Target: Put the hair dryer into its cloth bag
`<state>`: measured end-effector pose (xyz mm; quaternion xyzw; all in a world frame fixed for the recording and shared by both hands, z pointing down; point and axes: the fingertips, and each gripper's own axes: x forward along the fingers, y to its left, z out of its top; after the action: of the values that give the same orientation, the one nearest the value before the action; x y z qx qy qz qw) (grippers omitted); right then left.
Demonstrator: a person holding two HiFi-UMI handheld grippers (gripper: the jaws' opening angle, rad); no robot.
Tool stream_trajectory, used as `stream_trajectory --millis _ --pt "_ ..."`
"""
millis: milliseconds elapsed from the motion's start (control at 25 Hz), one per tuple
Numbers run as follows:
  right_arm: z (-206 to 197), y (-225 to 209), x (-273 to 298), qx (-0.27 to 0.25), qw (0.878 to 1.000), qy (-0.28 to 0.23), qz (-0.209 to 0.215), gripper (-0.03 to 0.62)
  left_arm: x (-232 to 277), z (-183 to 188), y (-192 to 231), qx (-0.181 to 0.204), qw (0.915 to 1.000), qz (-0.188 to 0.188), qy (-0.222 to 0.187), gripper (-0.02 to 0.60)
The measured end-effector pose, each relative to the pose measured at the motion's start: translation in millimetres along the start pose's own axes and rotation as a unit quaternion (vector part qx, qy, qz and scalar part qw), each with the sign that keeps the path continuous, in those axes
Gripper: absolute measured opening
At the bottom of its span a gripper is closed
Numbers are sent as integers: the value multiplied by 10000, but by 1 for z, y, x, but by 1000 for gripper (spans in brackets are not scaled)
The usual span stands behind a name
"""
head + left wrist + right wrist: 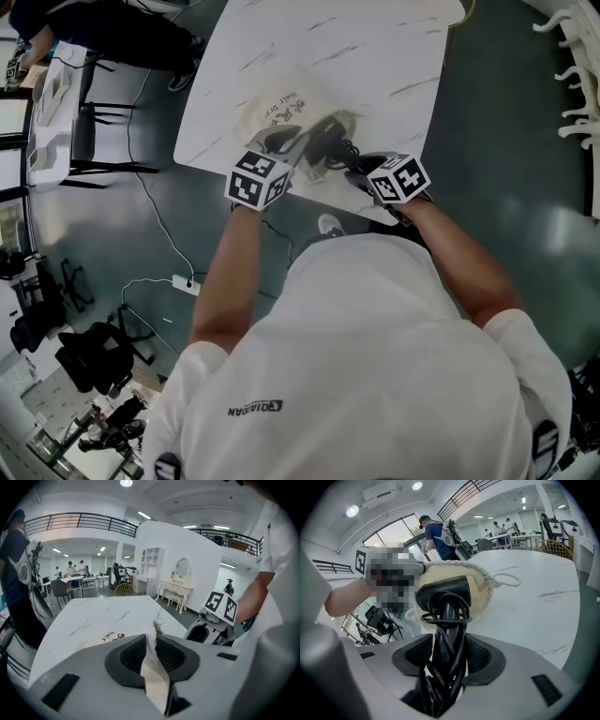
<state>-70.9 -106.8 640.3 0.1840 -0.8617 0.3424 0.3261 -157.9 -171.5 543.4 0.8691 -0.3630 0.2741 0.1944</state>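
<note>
A cream cloth bag [281, 111] with dark lettering lies on the white marble table [356, 56]. My left gripper [154, 660] is shut on the bag's edge [154, 667], holding its mouth up near the table's front edge. The black hair dryer [443, 592], with its cord [445, 667] wound round the handle, is gripped by my right gripper [446, 660]. The dryer's head sits at the bag's open mouth [483, 581], partly inside. In the head view the dryer [323, 136] lies between the left gripper [272, 164] and the right gripper [370, 173].
The table's front edge [281, 183] is close to both grippers, with grey floor below. A power strip and cable [183, 281] lie on the floor at left. A chair [94, 141] stands left of the table. A white rack [577, 66] stands at the right.
</note>
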Motion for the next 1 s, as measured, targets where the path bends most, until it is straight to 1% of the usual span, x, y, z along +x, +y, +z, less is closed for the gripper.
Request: stream_trajectory --millis 200,360,520,680,800,880,1000 --pt "12 -14 14 -136 9995 170 -220 225 10 7 -19 83 9999 -111 -30 85" --pt "22 -21 27 -313 9987 217 -350 225 17 7 -35 227 9995 -221 45 84" --pt "32 -27 42 -504 9974 222 -459 225 22 7 -43 261 9993 -273 82 84" --pt "31 -37 54 -801 9942 285 -659 227 26 1 -37 127 9996 -203 117 84" --pt "28 -39 58 -925 9928 265 -712 229 24 -1 -34 -64 9998 -179 59 83" --pt "26 -39 59 -1100 9904 298 -781 235 22 0 -33 -163 9997 -190 16 84" --pt "26 -40 59 -1436 9852 282 -894 243 22 2 -33 -154 9997 -201 25 84"
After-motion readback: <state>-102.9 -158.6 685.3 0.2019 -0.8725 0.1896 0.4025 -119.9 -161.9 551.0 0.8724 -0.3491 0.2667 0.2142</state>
